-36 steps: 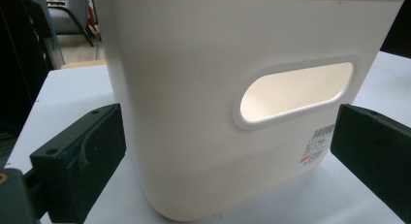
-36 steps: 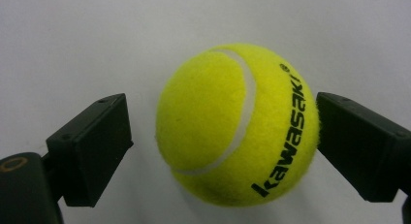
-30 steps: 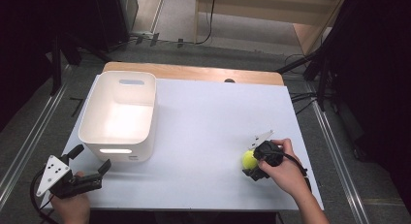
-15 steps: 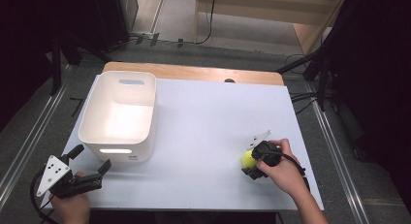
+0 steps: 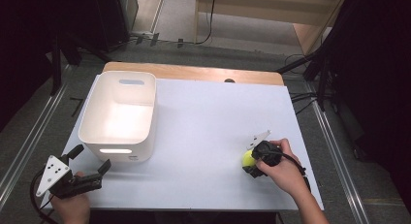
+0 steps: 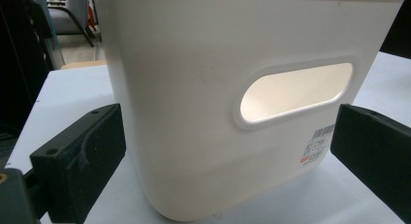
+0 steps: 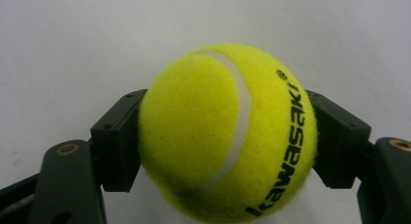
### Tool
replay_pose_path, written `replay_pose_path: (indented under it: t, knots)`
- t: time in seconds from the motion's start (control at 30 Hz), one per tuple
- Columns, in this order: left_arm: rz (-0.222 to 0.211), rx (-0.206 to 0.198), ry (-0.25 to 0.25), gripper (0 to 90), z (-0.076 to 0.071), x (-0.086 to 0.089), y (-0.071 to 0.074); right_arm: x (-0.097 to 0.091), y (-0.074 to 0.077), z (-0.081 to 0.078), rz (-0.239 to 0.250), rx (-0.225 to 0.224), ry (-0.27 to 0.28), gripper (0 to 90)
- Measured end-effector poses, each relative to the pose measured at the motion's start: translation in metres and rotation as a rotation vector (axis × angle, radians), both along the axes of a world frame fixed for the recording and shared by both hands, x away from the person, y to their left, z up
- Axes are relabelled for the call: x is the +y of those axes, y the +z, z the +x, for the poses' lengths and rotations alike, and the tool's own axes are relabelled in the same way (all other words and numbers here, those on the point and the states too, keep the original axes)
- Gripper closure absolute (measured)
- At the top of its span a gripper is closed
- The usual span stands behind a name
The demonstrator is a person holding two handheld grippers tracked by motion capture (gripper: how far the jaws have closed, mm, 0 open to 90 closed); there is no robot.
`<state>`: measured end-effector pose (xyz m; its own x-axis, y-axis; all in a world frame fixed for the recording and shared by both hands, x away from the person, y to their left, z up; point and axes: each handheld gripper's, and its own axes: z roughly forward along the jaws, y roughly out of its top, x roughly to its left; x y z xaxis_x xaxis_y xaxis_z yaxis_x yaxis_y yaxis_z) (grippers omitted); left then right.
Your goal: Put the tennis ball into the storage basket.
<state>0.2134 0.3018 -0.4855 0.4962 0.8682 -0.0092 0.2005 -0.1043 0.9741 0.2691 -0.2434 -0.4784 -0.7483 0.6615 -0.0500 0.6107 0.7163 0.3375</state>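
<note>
Tennis ball [image 5: 248,158] is sitting lower right of frame on table [image 5: 203,117], right gripper [image 5: 255,163] clamping it w/ both jaws. Left gripper [image 5: 89,166] is idling wide open near white bin [image 5: 118,112], lower left. Grasp step looks underway; next prob. lifting ball toward bin.

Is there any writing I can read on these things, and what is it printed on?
"kawasaki", with a small ® mark beside it: on the yellow tennis ball clamped in the right gripper.
Barcode sticker on the white bin: print too small to read.
</note>
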Motion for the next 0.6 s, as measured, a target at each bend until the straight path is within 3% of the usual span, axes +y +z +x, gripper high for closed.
replay_pose_path:
  t: [0.6]
  knots:
    - [-0.002, 0.0, -0.001, 0.0, 0.0, 0.0003, 0.0001, 0.005, 0.0102, 0.0056, 0.014, 0.003, 0.032, 23.6]
